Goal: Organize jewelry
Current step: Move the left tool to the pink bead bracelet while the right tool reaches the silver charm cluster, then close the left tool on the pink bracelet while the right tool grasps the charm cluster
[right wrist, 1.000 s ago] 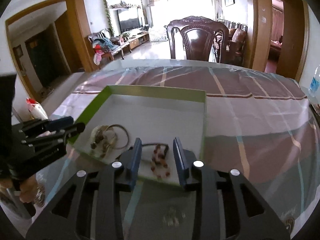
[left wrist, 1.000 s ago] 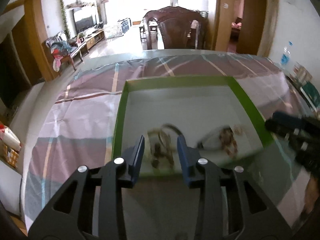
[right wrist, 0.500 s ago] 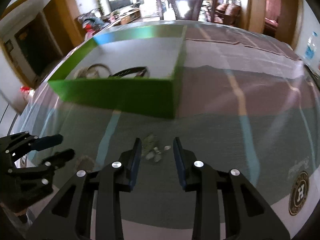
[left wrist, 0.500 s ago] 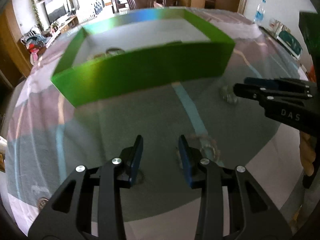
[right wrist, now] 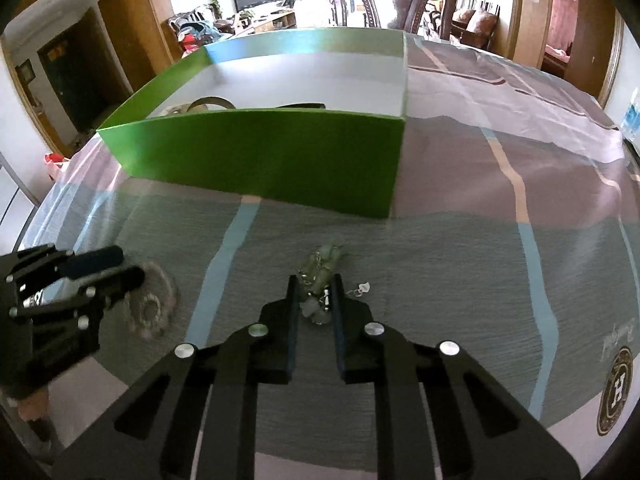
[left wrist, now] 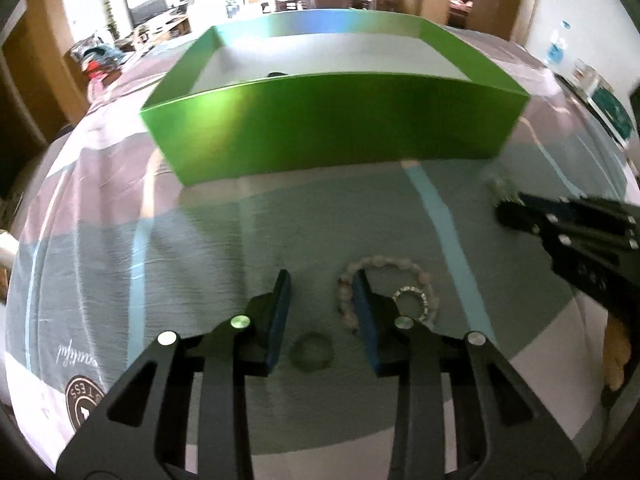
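A: Where is the jewelry?
B: On the bench, in front of the green box (right wrist: 256,156). The right tongs (right wrist: 315,298) have just been closing and pinch the green necklace (right wrist: 322,270).
A: And the left tongs (left wrist: 322,298)?
B: They stand partly open over a dark ring (left wrist: 313,356), with the pink bead bracelet (left wrist: 384,272) just beside.

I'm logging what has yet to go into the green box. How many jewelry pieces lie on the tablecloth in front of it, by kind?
Beaded bracelet: 1, the pink beaded bracelet
Rings: 2, the sparkly ring and the dull ring
Green chain piece: 1, the green bead-and-chain piece, between the jaws of the right gripper
Total: 4
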Motion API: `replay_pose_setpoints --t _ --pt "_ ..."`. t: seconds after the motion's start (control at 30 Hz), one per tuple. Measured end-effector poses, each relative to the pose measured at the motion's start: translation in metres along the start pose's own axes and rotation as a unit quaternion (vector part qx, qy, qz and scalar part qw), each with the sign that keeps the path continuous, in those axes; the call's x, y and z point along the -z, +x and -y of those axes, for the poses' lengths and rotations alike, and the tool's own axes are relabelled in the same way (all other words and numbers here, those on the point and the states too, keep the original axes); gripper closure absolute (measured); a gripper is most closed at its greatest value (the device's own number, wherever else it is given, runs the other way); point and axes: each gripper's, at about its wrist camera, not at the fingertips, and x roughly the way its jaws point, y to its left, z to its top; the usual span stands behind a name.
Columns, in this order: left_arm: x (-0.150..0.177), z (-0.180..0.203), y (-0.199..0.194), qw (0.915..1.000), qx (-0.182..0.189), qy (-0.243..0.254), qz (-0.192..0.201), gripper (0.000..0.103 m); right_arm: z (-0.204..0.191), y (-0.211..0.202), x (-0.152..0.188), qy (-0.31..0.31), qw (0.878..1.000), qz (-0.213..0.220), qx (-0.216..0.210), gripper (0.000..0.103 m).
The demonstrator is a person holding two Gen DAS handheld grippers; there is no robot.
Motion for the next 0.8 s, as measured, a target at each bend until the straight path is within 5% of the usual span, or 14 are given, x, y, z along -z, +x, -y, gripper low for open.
replay_pose_setpoints --t 0.63,0.8 --pt "0.001 0.012 0.003 0.9973 -0.042 0.01 0.059 0.069 -0.009 0.001 0.005 -0.008 0.999 0.027 0.02 0.086" --pt "0.001 0.015 0.002 0.9978 -0.024 0.014 0.061 0.092 -0.012 0.001 0.005 -0.015 0.999 0.03 0.017 0.087"
